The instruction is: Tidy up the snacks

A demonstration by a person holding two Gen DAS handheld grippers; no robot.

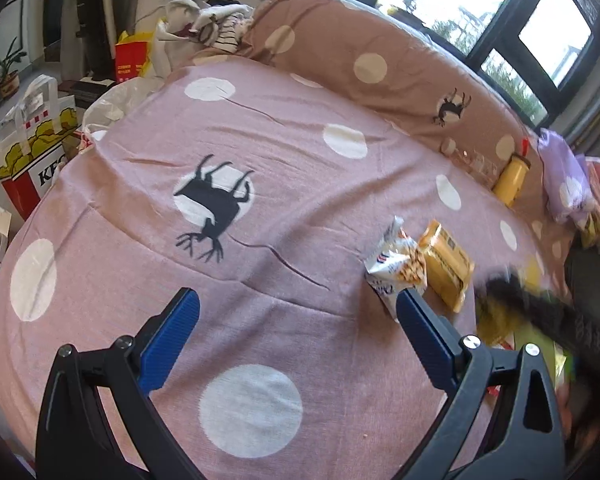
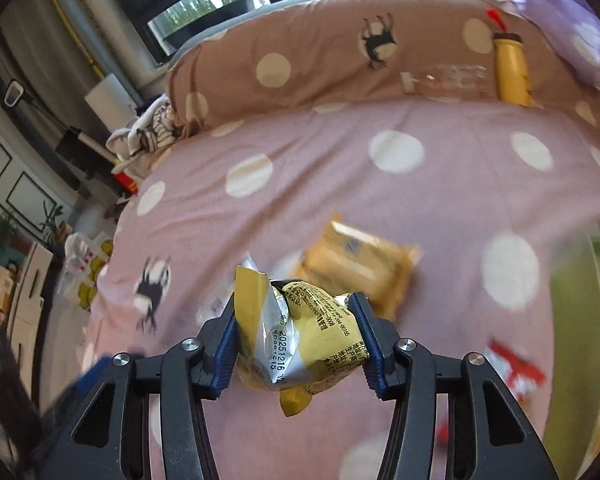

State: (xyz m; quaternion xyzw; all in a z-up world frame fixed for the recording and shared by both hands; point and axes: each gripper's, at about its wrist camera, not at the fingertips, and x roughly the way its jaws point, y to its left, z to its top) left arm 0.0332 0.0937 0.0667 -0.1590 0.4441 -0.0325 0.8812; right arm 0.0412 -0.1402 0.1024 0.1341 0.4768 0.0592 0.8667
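Left wrist: left gripper (image 1: 298, 314) spread wide, empty, above pink polka-dot bedspread (image 1: 260, 208); white-orange snack bag (image 1: 394, 270) touching orange biscuit pack (image 1: 446, 266) just beyond right finger. Right wrist: right gripper (image 2: 294, 330) clamped on crumpled yellow-silver snack packet (image 2: 300, 336), raised above bedspread, orange pack behind.

Pink dotted bed (image 1: 260, 184): orange snack pack (image 1: 446, 266), white snack pack (image 1: 394, 270), yellow bottle (image 1: 510, 180).
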